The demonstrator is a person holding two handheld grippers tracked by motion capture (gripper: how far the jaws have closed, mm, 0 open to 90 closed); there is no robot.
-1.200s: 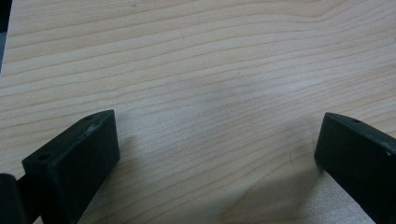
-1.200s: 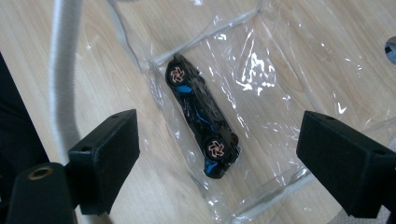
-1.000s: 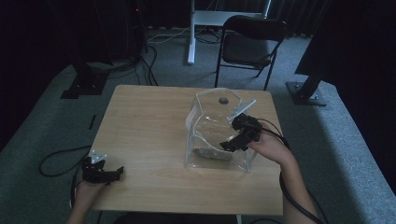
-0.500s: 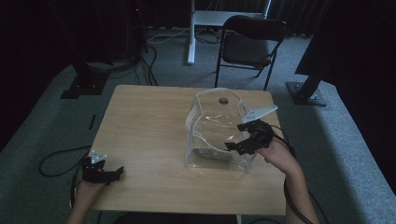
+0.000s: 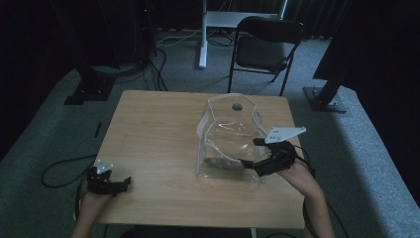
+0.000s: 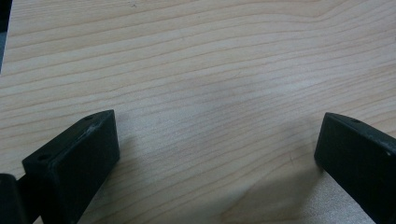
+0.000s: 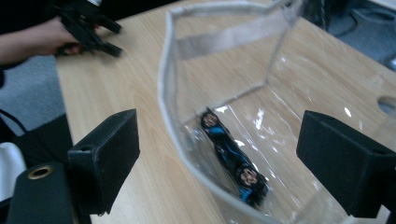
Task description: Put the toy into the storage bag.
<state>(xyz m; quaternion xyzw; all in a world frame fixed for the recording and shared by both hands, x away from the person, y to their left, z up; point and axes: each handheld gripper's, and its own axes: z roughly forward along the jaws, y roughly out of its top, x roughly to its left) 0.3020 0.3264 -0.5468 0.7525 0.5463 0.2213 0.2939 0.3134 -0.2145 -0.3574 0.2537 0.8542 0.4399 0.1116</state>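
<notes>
Right gripper view looks past the right gripper (image 7: 219, 154), jaws spread wide, into a clear plastic bag (image 7: 261, 74) standing open on the wooden surface (image 7: 126, 79); a black-and-blue toy car (image 7: 231, 156) lies inside. Farther off, the left gripper (image 5: 116, 184) rests, jaws spread.

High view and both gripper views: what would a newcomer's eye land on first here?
The clear plastic bag standing open on the right half of the wooden table, with a black and blue packet lying on its bottom. The right gripper hangs open at the bag's near right corner, while the left gripper rests open at the table's near left edge.
</notes>
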